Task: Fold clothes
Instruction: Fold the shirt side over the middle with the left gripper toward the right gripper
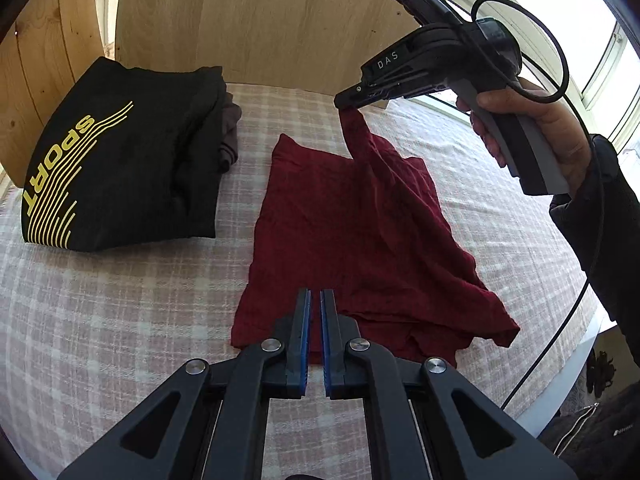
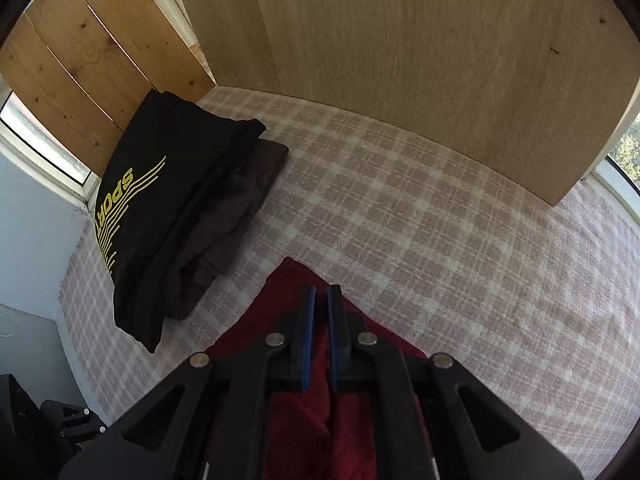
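A dark red garment (image 1: 352, 232) lies partly folded on the checked blanket (image 1: 120, 300). My right gripper (image 1: 347, 105) is shut on the garment's far corner and lifts it above the blanket; in the right wrist view the red cloth (image 2: 296, 360) hangs under its closed fingers (image 2: 321, 300). My left gripper (image 1: 315, 300) hovers over the garment's near edge, its blue-padded jaws nearly closed with a thin gap and nothing visible between them.
A stack of folded clothes with a black "SPORT" shirt (image 1: 120, 160) on top sits at the far left, also in the right wrist view (image 2: 160, 216). Wooden panels (image 1: 260, 20) back the blanket. The bed's edge (image 1: 576, 364) drops off at right.
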